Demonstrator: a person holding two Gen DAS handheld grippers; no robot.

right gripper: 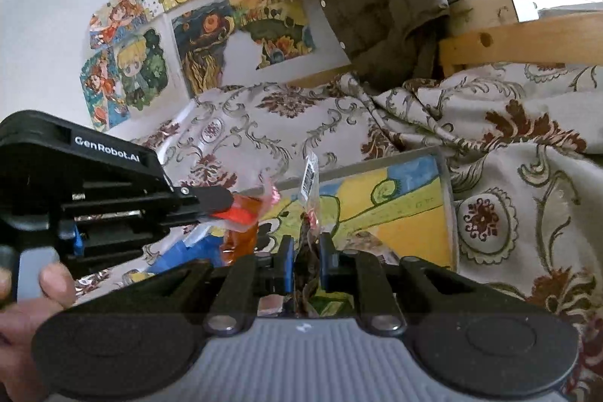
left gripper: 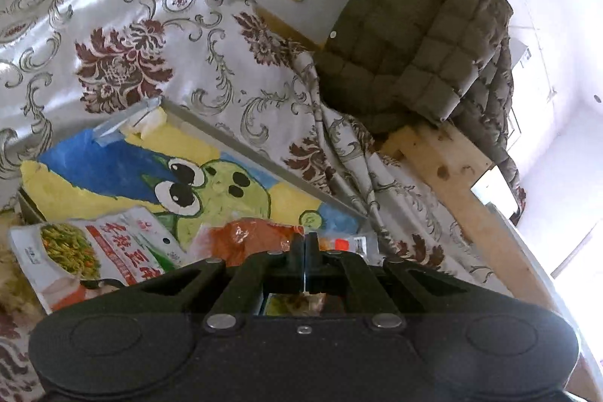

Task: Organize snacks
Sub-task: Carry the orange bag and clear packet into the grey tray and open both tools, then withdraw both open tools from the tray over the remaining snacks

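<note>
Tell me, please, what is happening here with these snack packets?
A person is sorting snacks with two handheld claws over a painted cartoon-frog board on a floral cloth. The left claw is shut on a clear packet of orange-red snack. The right claw is shut on a clear crinkled packet with a barcode label, holding it upright. A white pickled-vegetable packet lies untouched beside them.

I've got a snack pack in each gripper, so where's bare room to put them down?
Free: the floral cloth between the frog painting and the green jacket, and the painting's yellow corner by the right gripper. Crowded: the painting's near end, where the white snack bag lies beside the left gripper.
</note>
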